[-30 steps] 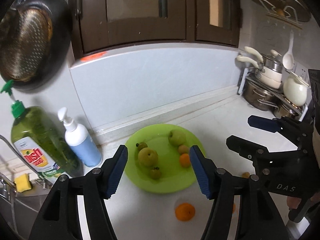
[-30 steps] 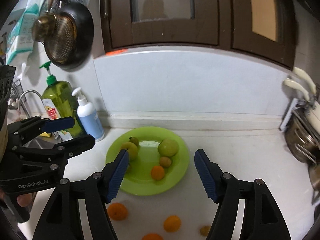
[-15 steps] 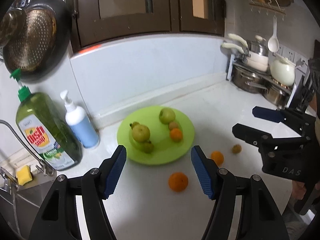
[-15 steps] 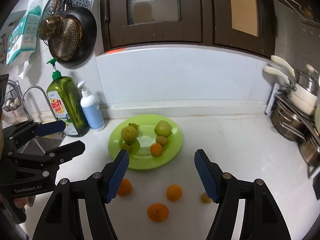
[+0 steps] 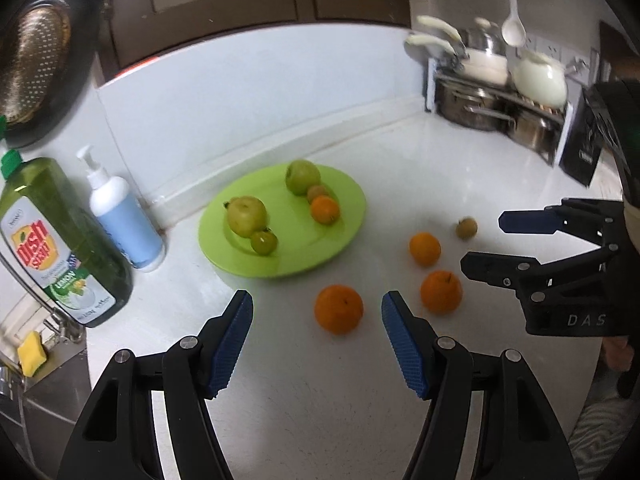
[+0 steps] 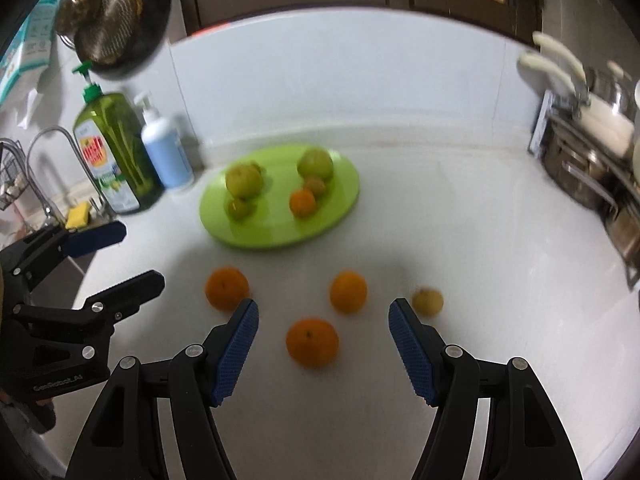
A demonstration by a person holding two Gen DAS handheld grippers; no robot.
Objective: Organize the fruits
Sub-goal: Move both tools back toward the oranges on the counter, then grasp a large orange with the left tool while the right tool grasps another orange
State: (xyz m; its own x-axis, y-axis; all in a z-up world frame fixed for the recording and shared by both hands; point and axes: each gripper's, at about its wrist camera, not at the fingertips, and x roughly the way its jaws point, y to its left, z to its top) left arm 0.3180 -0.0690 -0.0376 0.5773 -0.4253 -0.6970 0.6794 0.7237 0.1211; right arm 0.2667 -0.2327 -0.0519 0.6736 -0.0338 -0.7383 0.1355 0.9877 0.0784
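- My left gripper point(image 5: 317, 338) hangs spread and empty, an orange point(image 5: 339, 309) just ahead between its tips, lined up for pinching.
- My right gripper point(image 6: 323, 342), likewise spread and empty, frames another orange point(image 6: 312, 342); the green plate point(image 6: 256, 236), farther ahead, awaits strays.

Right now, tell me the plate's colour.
The plate is bright lime green, sharpest in the left wrist view.

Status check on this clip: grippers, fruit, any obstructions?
Left gripper open, empty, lined up on an orange. Right gripper open, empty, over another orange. Four fruits loose on the counter, five on the green plate. Nothing blocking.
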